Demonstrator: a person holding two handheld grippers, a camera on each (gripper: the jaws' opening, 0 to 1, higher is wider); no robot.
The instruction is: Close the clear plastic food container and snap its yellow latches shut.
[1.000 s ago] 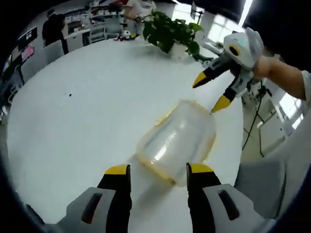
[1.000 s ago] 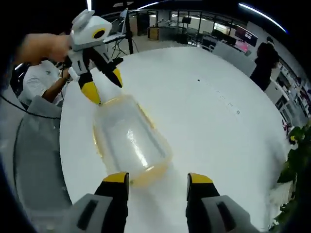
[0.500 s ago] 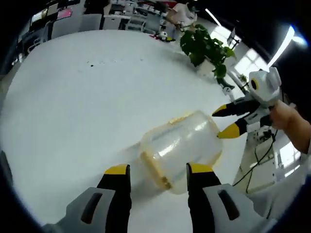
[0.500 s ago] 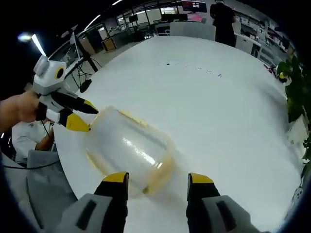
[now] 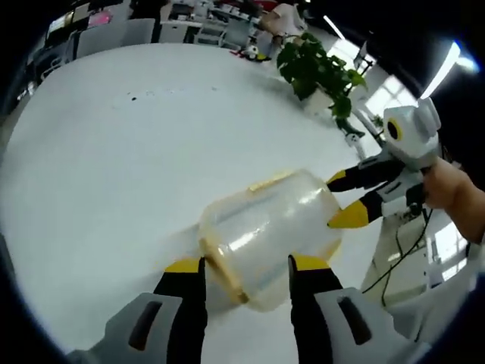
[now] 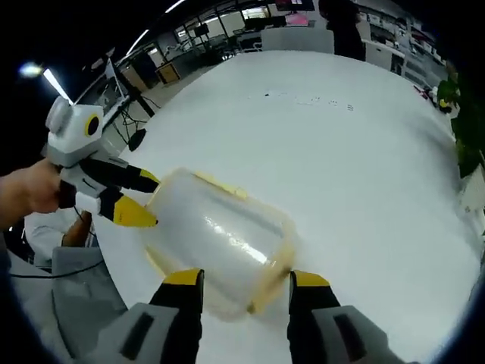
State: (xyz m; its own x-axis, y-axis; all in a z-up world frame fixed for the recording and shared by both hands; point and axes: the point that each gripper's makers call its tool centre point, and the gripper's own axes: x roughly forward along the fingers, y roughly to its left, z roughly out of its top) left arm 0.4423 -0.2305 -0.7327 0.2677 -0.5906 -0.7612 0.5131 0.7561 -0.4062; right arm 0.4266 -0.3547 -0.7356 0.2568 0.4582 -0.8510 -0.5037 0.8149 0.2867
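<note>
The container (image 5: pixel 269 231) is clear, faintly milky plastic with a yellow rim and yellow latches (image 6: pixel 220 184). The desk (image 5: pixel 114 159) is plain white with a few small dark specks. Each gripper (image 5: pixel 244 267) is grey with black jaws tipped yellow. The plant (image 5: pixel 318 68) is green.

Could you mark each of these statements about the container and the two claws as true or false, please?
1. The clear container lies on a white table. True.
2. The left claw is shut on a latch. False: its jaws stand open at the container's near end.
3. The right claw is at the container's far end in the left gripper view. True.
4. A red mug stands beside the container. False: only bare tabletop surrounds it.
5. A potted plant stands at the table's far edge. True.
</note>
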